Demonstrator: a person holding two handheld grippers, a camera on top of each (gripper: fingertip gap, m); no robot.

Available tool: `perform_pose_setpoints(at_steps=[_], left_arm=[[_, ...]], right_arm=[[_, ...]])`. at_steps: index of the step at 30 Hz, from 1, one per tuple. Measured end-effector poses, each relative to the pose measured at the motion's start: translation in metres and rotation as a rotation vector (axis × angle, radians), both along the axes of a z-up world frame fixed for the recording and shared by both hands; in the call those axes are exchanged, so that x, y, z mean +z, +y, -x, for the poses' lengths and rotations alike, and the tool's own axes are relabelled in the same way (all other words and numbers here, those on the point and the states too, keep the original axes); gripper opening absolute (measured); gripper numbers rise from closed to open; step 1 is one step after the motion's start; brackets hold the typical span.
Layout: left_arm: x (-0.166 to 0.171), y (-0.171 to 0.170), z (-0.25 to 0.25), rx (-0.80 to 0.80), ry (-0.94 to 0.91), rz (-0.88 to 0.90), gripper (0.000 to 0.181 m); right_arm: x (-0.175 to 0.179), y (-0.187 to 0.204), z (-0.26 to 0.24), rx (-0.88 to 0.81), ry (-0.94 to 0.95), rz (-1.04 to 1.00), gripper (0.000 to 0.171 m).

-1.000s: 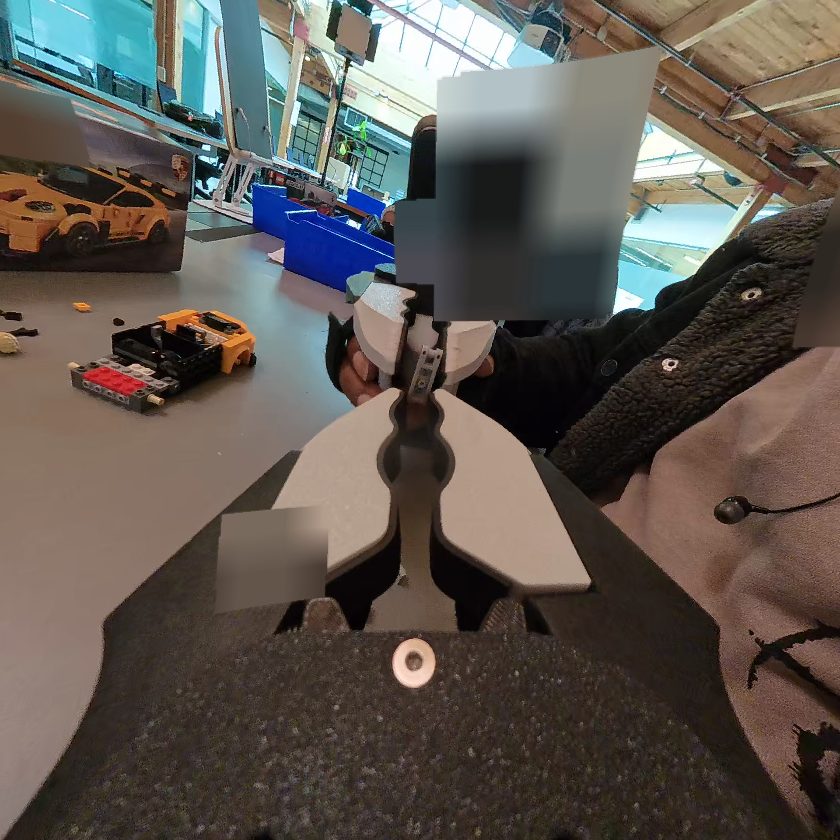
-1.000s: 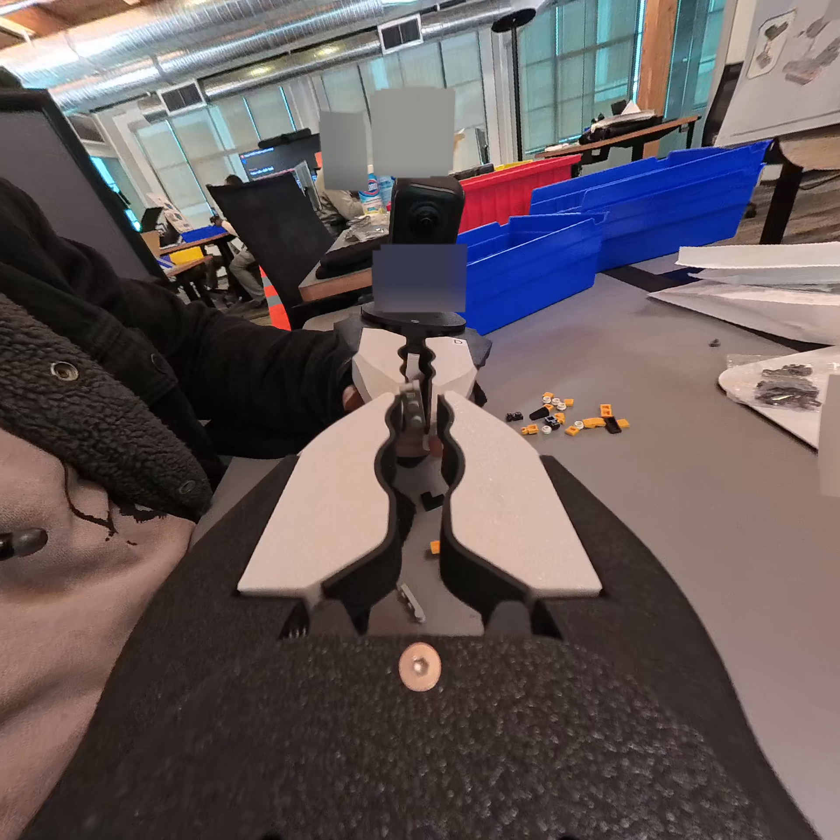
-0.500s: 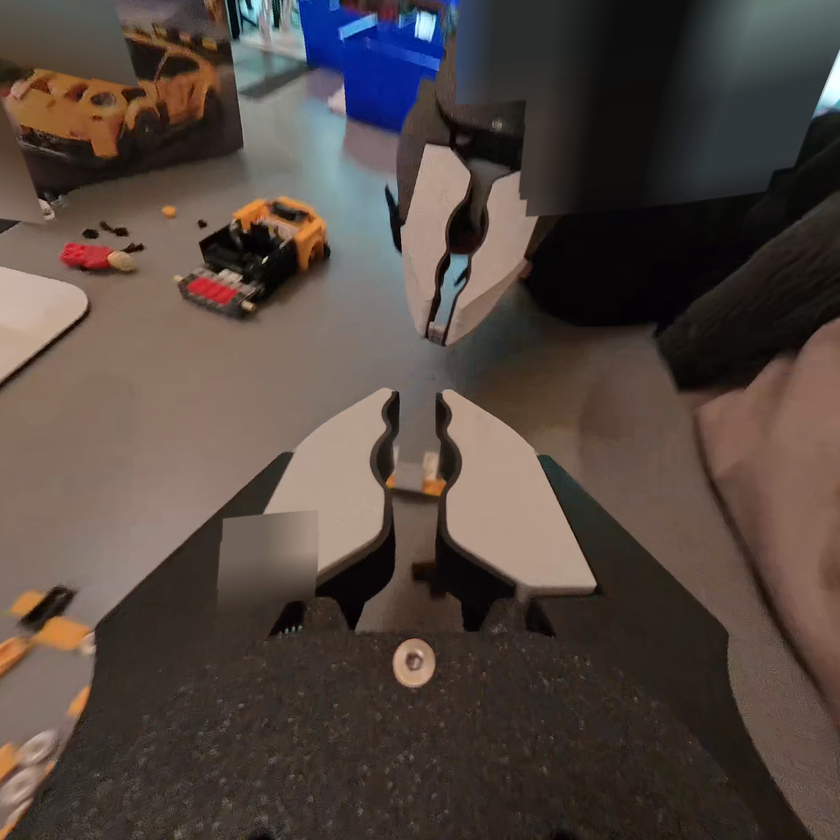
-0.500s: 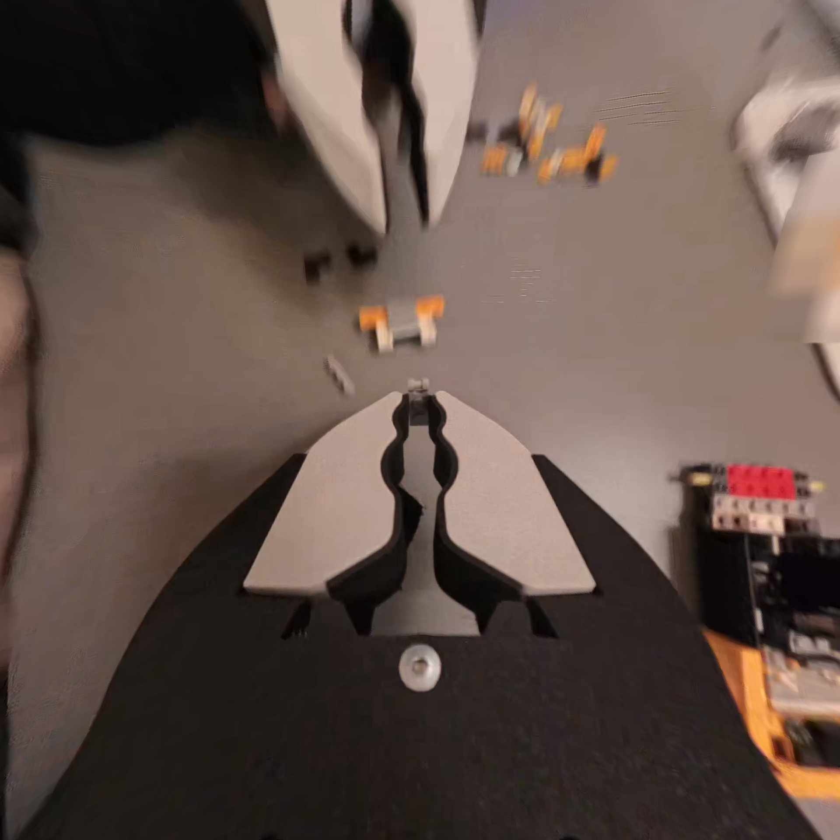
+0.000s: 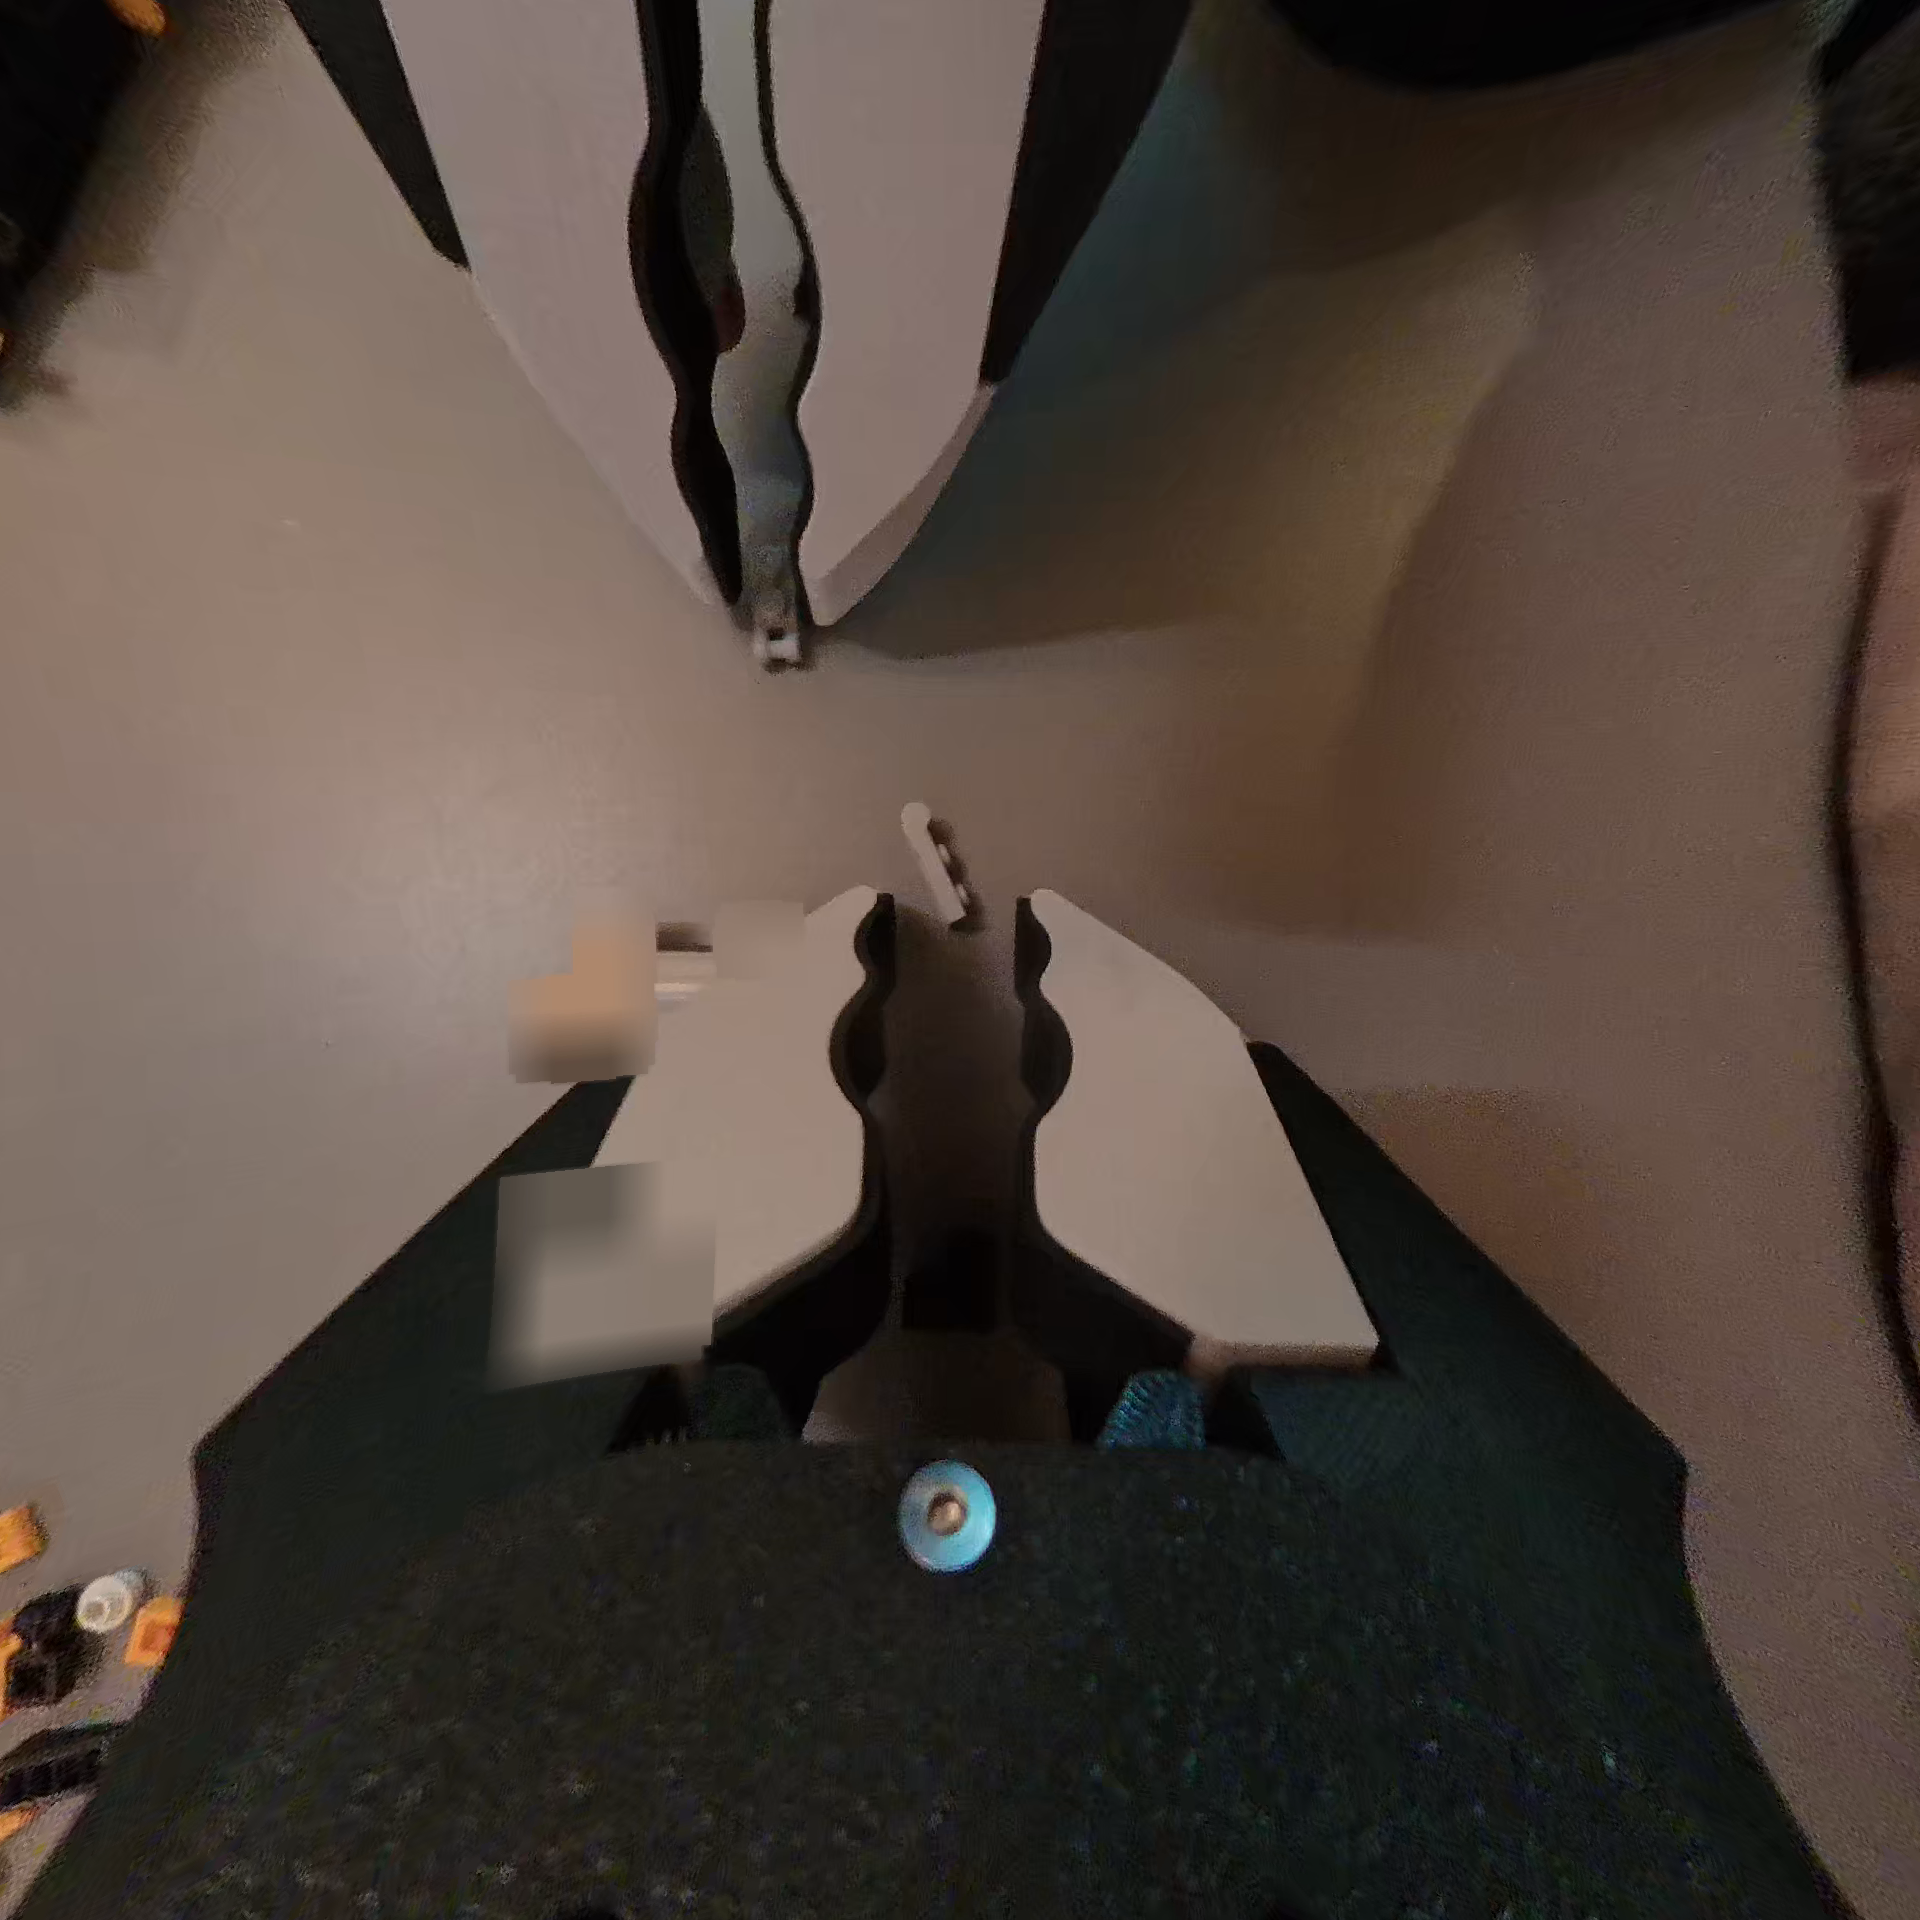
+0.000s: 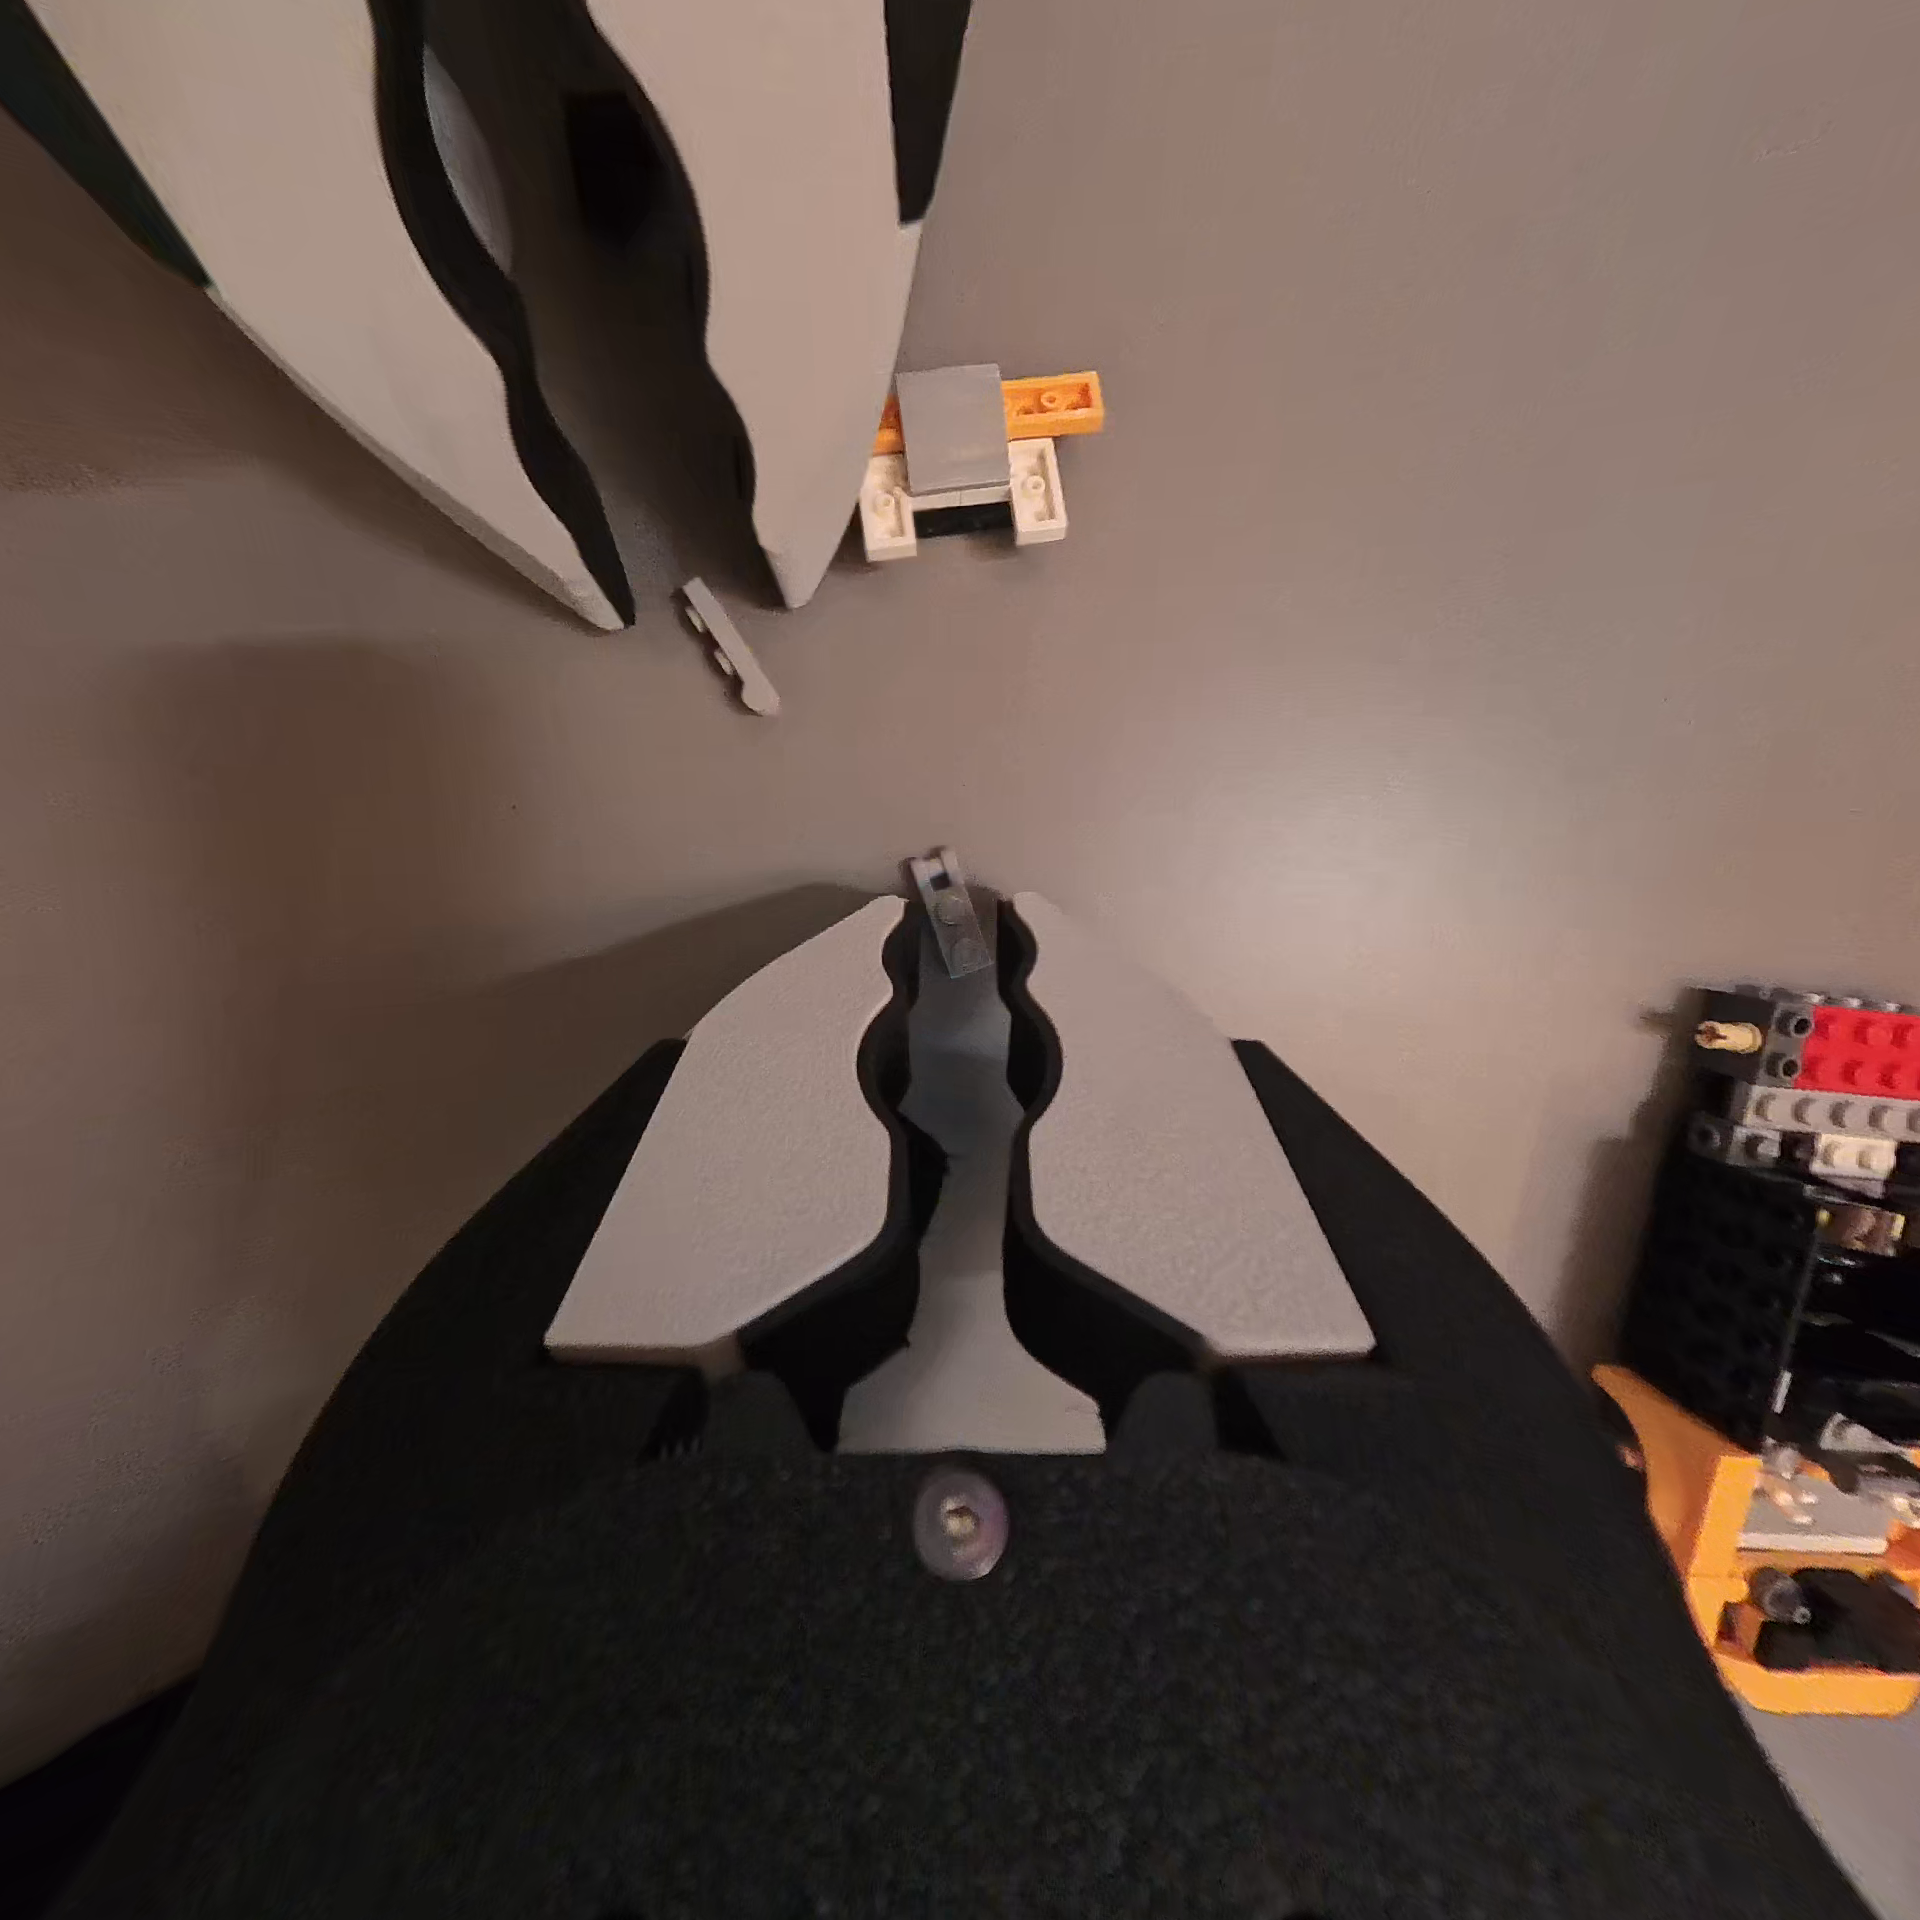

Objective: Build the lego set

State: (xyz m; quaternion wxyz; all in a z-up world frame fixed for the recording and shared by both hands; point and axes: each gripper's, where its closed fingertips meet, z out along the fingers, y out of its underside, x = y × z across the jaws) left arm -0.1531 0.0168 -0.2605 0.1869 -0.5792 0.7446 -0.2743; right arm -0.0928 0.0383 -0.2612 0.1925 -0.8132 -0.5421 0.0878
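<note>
A smooth grey desk (image 6: pixel 1403 644) fills both views, matte with a soft sheen. The right tool (image 6: pixel 951 899), with pale textured fingers with wavy black inner edges on a speckled black body, is clenched on a small grey studded plate (image 6: pixel 948 930) at its tips; the plate's long axis runs forward along the fingers, leaning slightly left. Opposite it, the left tool (image 6: pixel 691 613) is released, its tips either side of one end of a thin grey bar (image 6: pixel 727 662) lying flat on the desk, its long axis slanting from the left tool toward the right tool. Just beside the left tool sits a small assembly (image 6: pixel 966 468): a smooth grey tile over white and orange studded plates. At the right edge stands a part-built car (image 6: pixel 1808 1299), black, grey, red and orange. Loose orange and black pieces (image 5: pixel 73 1631) lie by the left tool's body.
</note>
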Motion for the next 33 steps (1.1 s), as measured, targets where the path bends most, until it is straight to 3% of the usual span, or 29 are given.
perform_pose_setpoints(at_steps=[2,7,11,14,18,22,28,33], left_arm=[[-0.002,0.000,-0.002,0.016,0.007,-0.005,0.024],[0.000,0.006,-0.008,0.079,-0.019,0.017,0.007],[0.040,0.030,-0.020,0.232,-0.255,0.129,0.004],[0.077,0.059,-0.019,0.370,-0.486,0.154,0.004],[0.117,0.084,-0.010,0.487,-0.735,0.004,0.004],[0.140,0.084,-0.005,0.505,-0.847,-0.208,0.004],[0.149,0.071,-0.011,0.490,-0.875,-0.338,0.004],[0.143,0.069,-0.014,0.485,-0.844,-0.390,0.004]], right_arm=[[0.003,0.002,-0.001,-0.007,0.014,-0.012,0.016],[0.023,0.003,0.003,-0.034,0.152,-0.023,0.015],[0.042,0.009,0.015,-0.104,0.354,-0.005,0.016],[0.077,0.034,0.026,-0.244,0.653,-0.063,0.017],[0.122,0.055,0.033,-0.435,1.080,-0.066,0.018],[0.145,0.058,0.040,-0.518,1.308,-0.061,0.018],[0.152,0.050,0.056,-0.505,1.361,-0.048,0.019],[0.149,0.052,0.054,-0.516,1.350,-0.051,0.008]])
